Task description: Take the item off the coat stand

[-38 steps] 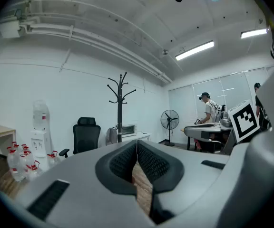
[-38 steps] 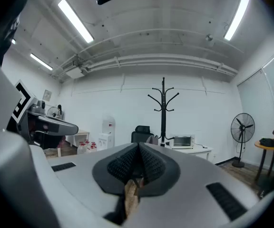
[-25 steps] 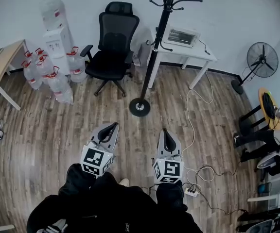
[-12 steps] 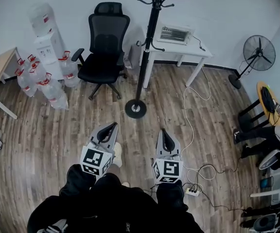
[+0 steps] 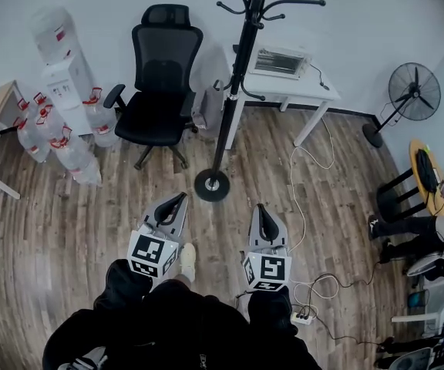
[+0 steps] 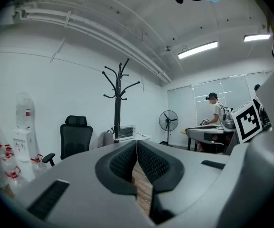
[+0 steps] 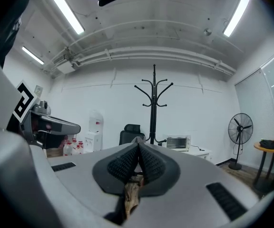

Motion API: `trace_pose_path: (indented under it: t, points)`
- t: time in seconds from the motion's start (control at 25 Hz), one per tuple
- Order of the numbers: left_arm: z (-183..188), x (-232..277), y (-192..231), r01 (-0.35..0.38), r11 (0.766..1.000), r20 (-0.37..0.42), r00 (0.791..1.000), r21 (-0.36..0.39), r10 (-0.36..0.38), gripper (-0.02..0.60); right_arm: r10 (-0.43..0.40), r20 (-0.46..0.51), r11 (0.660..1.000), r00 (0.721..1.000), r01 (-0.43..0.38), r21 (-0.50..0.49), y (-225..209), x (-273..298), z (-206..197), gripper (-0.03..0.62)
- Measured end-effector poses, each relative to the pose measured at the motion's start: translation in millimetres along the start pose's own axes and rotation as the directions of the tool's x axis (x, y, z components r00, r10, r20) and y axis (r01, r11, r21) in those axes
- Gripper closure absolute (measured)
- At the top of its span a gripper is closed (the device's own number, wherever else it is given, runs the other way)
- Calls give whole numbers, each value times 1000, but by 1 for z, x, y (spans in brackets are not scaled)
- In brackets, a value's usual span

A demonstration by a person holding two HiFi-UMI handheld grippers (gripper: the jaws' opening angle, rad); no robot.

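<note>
1. The black coat stand stood on the wood floor, well ahead of both grippers.
2. A grey bag sat by its lower hooks, between the office chair and the white table; whether it hung there was unclear.
3. The left gripper and the right gripper were pinched closed on nothing.

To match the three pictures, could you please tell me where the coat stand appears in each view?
Head view: coat stand top centre.
Left gripper view: coat stand left of centre, by the wall.
Right gripper view: coat stand centre, above the jaws.
Shared landmark: black office chair, left of it everywhere.
</note>
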State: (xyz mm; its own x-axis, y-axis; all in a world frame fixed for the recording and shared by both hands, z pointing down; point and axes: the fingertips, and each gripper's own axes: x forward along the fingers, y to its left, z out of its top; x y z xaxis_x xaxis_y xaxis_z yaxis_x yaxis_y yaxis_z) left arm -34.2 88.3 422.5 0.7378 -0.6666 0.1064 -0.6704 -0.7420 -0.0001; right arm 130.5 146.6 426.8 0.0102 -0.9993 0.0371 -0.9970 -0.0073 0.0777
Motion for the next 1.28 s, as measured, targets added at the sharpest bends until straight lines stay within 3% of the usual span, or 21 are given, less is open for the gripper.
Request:
trace_pose_path:
  t: [0.56, 1.28]
  points:
    - [19, 160, 123, 14, 1000, -8, 1000, -13, -14, 557, -5, -15, 1000, 1000, 5, 0, -32, 196, 10, 577]
    - [15, 235, 198, -35, 999, -21, 999, -17, 35, 557, 76, -22, 997, 997, -76, 16, -23, 309, -1, 577]
